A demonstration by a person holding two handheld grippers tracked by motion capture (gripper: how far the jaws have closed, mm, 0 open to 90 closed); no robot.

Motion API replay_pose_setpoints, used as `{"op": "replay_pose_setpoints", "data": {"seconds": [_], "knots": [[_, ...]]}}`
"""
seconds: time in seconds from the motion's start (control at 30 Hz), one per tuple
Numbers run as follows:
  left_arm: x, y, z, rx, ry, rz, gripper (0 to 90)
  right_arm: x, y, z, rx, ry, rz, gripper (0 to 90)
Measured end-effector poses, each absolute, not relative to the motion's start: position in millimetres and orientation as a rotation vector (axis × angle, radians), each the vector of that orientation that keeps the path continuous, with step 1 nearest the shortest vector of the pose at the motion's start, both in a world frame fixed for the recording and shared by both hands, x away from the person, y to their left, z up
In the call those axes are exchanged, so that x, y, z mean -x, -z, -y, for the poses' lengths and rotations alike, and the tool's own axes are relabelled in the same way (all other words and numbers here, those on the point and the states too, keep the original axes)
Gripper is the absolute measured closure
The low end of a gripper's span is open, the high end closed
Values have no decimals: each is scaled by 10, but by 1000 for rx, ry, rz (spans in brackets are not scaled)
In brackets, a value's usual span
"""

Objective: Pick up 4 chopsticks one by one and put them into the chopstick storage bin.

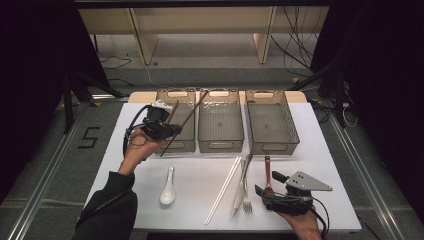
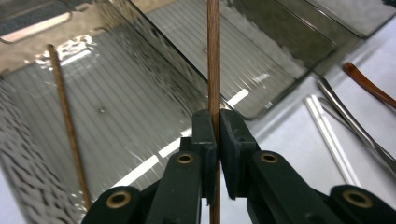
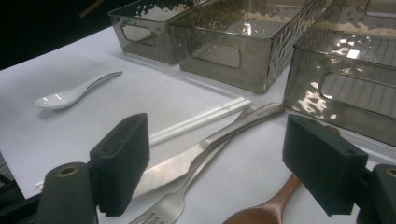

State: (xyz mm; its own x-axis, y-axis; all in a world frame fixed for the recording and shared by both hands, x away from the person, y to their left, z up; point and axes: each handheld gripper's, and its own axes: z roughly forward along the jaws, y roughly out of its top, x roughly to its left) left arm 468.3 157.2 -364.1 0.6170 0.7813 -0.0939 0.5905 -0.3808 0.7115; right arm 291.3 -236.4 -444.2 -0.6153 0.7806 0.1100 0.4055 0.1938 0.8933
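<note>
Showing brown wood grain along the chopstick. Gleaming with glossy, dimpled smoked plastic across the bins. Shining as polished metal on knife and fork. Looking matt white over the worktop; glossy white on the spoon.

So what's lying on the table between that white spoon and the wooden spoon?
In the high view, between the white spoon and the wooden spoon lie white chopsticks, then a knife and a fork.
</note>
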Motion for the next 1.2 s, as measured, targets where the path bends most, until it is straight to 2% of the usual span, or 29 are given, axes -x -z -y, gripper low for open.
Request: {"op": "replay_pose_setpoints", "data": {"seconds": [0.43,0.9,1.2], "knots": [[-5050,3580,-1733,-2062,-379,-1146,844,-2916,4445,2362,-1113,-1396,-2109,237],[-5289,3673,-1859,-2054,-447,-1201,844,-2917,4445,2363,-1114,-1400,-2110,237],[-5425,3796,-1883,-2055,-441,-1247,844,-2917,4447,2359,-1113,-1404,-2112,237]]}}
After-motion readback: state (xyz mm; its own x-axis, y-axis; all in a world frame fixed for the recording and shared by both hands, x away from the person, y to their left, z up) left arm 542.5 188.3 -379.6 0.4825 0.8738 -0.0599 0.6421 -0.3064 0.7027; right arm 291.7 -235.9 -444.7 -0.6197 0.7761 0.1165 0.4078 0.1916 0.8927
